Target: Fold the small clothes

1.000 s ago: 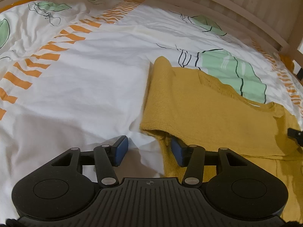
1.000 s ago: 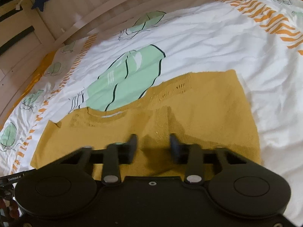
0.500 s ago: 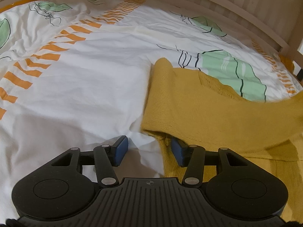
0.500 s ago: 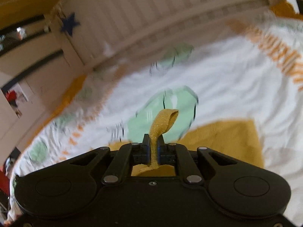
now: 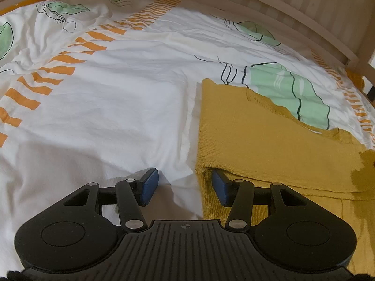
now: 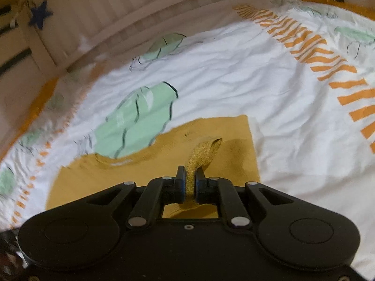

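A mustard-yellow knit garment (image 5: 257, 145) lies partly folded on the bedsheet, at the right of the left wrist view. My left gripper (image 5: 185, 185) is open and low at its near left corner; the right blue pad (image 5: 219, 183) sits under the folded edge, the left pad rests on the sheet. In the right wrist view my right gripper (image 6: 191, 186) is shut on a fold of the garment (image 6: 201, 152) and holds it above the rest of the garment (image 6: 150, 171).
The bedsheet (image 5: 117, 98) is white with orange stripes and green leaf prints. A slatted wooden bed rail (image 5: 293, 7) runs along the far side; it also shows in the right wrist view (image 6: 164, 14), with a blue star (image 6: 39, 15) on it.
My right gripper closed on the garment's fabric, lifted it, and now carries it over the garment. The raised cloth that crossed the left wrist view is gone. My left gripper has not moved.
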Motion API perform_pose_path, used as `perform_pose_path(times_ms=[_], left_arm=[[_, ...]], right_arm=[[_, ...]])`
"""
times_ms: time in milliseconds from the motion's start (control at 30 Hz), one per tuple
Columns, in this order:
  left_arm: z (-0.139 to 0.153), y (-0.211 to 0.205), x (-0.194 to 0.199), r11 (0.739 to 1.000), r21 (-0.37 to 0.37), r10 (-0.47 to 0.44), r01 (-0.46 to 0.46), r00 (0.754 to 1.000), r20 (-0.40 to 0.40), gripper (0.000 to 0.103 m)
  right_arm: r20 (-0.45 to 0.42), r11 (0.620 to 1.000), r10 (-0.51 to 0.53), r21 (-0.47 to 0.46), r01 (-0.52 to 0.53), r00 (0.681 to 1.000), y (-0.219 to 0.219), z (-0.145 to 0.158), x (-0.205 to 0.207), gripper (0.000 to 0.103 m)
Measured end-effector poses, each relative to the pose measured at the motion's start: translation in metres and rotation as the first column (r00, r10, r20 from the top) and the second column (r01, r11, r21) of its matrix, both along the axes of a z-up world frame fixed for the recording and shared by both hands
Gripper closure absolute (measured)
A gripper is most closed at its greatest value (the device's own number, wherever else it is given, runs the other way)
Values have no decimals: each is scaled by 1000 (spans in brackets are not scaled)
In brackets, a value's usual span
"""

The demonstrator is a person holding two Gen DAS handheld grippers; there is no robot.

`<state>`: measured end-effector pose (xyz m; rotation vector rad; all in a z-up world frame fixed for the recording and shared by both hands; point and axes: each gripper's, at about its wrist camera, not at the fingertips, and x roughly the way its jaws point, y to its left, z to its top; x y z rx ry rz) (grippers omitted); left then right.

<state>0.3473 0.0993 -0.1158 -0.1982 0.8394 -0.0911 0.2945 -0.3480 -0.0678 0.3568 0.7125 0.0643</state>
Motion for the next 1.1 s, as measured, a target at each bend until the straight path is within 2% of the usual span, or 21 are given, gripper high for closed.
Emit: perform_pose_path(times_ms=[267, 333, 400, 500, 667, 767, 867, 933, 1000, 1100], left_arm=[[0, 0, 0, 1000, -4, 0, 0, 1000, -1, 54], [1, 0, 0, 1000, -3, 0, 0, 1000, -1, 54], [0, 1, 0, 1000, -3, 0, 0, 1000, 0, 54], [0, 1, 0, 1000, -5, 0, 0, 1000, 0, 54], [6, 4, -3, 999, -22, 23, -23, 1000, 2, 54], [24, 10, -11, 994, -20, 106, -104, 992, 74, 53], [40, 4, -13, 996, 39, 75, -82, 984, 159, 52], [43, -4, -11, 996, 70, 39, -53, 983, 181, 46], [39, -12, -7, 997, 73, 0, -12, 987, 163, 45], [26, -20, 3, 997, 72, -28, 20, 994, 101, 45]], right_arm=[[-81, 987, -51, -156, 38, 995, 0, -13, -1, 78], [-91, 982, -72, -183, 54, 993, -1, -13, -2, 72], [-93, 973, -86, -220, 64, 992, 0, -12, -1, 60], [-100, 964, -101, -257, 72, 990, -1, -12, -2, 48], [-114, 968, -131, -231, 102, 985, -10, -14, -2, 40], [-81, 967, -150, -218, 129, 985, -13, -7, -5, 36], [-14, 966, -158, -208, 152, 987, -12, 3, -9, 29], [20, 970, -135, -200, 136, 991, -6, 8, -9, 28], [33, 972, -96, -214, 101, 995, 3, 9, -8, 23], [19, 971, -31, -237, 35, 999, 17, 3, -3, 22]])
